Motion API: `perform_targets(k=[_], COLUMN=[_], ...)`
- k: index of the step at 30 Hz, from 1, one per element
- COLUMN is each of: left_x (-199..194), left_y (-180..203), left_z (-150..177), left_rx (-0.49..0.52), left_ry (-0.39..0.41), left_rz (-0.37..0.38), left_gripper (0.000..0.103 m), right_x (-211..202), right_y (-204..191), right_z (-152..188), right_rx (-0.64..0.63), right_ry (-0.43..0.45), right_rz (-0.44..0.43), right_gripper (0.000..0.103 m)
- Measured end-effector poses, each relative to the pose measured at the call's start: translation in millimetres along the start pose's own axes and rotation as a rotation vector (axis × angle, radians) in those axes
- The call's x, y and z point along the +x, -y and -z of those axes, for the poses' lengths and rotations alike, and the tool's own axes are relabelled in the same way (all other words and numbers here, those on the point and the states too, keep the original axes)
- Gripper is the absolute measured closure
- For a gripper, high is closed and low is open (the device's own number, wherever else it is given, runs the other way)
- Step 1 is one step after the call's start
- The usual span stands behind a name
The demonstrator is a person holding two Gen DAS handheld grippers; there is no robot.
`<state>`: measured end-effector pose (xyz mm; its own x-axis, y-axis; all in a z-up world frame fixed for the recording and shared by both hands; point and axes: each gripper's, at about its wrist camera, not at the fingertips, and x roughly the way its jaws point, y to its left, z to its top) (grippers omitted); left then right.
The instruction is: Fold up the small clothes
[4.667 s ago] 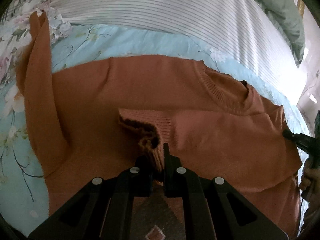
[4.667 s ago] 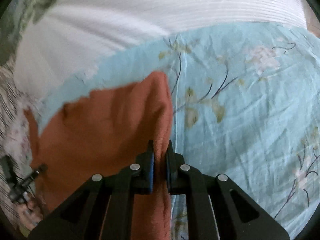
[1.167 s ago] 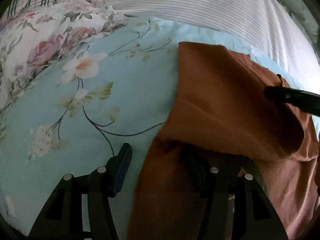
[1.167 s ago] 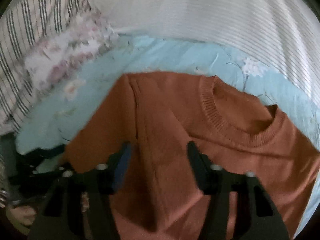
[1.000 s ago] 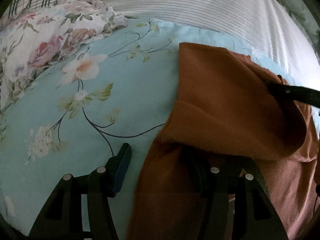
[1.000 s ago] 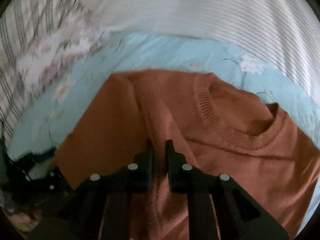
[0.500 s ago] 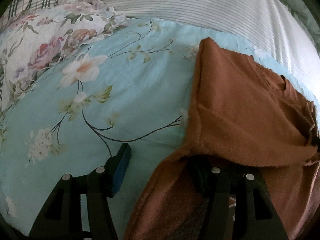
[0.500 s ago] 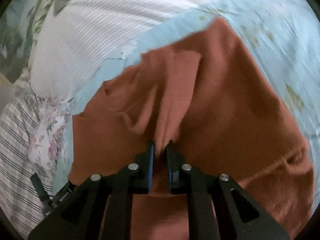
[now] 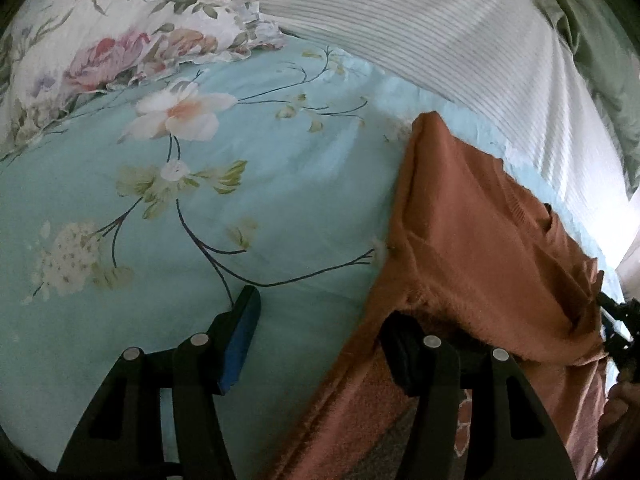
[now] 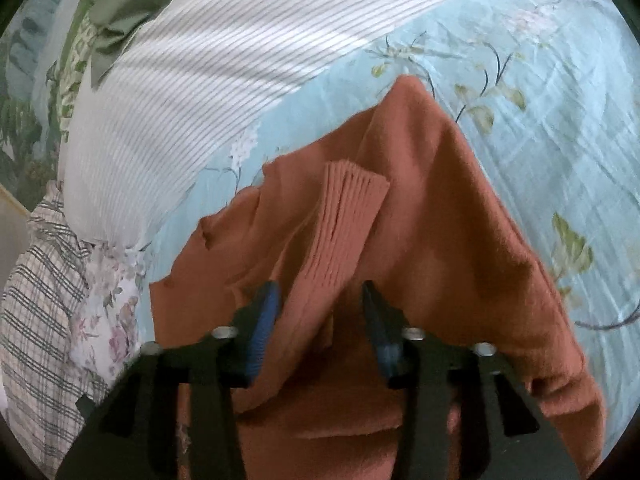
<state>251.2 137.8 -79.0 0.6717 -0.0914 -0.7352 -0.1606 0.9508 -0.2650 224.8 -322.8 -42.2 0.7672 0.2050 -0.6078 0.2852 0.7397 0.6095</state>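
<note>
A rust-orange knitted sweater (image 9: 480, 240) lies partly folded on a light blue floral bedsheet (image 9: 200, 200). My left gripper (image 9: 320, 332) is open at the sweater's left edge. Its left finger rests on bare sheet and its right finger (image 9: 400, 348) is tucked under a folded flap. In the right wrist view the sweater (image 10: 460, 220) shows a sleeve with a ribbed cuff (image 10: 348, 200) laid over the body. My right gripper (image 10: 320, 312) has its jaws apart and closing, the sleeve between them, the pads not pressing it.
A white striped duvet (image 9: 440, 40) borders the sheet at the back. A floral pillow (image 9: 120, 40) lies at the back left and a plaid pillow (image 10: 36, 300) at the right view's left edge. Green bedding (image 10: 112, 4) sits behind. A hand (image 9: 620, 408) shows at the right edge.
My right gripper pulled the sleeve across the sweater while shut on it, then its jaws parted and the sleeve now lies flat. The sweater's left edge shifted right. My left gripper stayed open.
</note>
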Motion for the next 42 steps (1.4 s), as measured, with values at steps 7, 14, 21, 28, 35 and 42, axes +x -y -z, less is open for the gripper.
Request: perform_targets(k=[7,14,21,28,35,42], left_x=[-0.1,-37.0,-39.6,48.7,65.4,65.3], left_y=[0.4,4.6,40.8,70.9,69.0,67.9], left_z=[0.1,7.3,-40.1,-70.0,-61.1,-56.2], left_rx=[0.003,0.001,0.136,0.200,0.197,0.202], left_ry=[-0.004,-0.003,0.005,-0.145,-0.058,-0.035], left_rz=[-0.005,0.042,0.051,0.054,-0.109,-0.134], left_gripper=[0.044,0.045,0.035,0.038,0.038,0.037], right_x=[-48.7,-55.9,16.7,22.8,-32.8,-56.0], right_y=[14.4,-9.7,-9.2,2.7,5.4,31.6], right_z=[15.3,-14.5,-39.7,-35.6,-25.1,3.2], right_rx=[-0.035,-0.161,-0.173,-0.104,-0.150,-0.139], right_ry=[-0.005,0.035,-0.109,-0.109,0.036,0.039], right_rz=[0.094,0.069,0.131,0.045,0.016,0.208], right_gripper=[0.093,0.033,0.051,0.096,0.096,0.089])
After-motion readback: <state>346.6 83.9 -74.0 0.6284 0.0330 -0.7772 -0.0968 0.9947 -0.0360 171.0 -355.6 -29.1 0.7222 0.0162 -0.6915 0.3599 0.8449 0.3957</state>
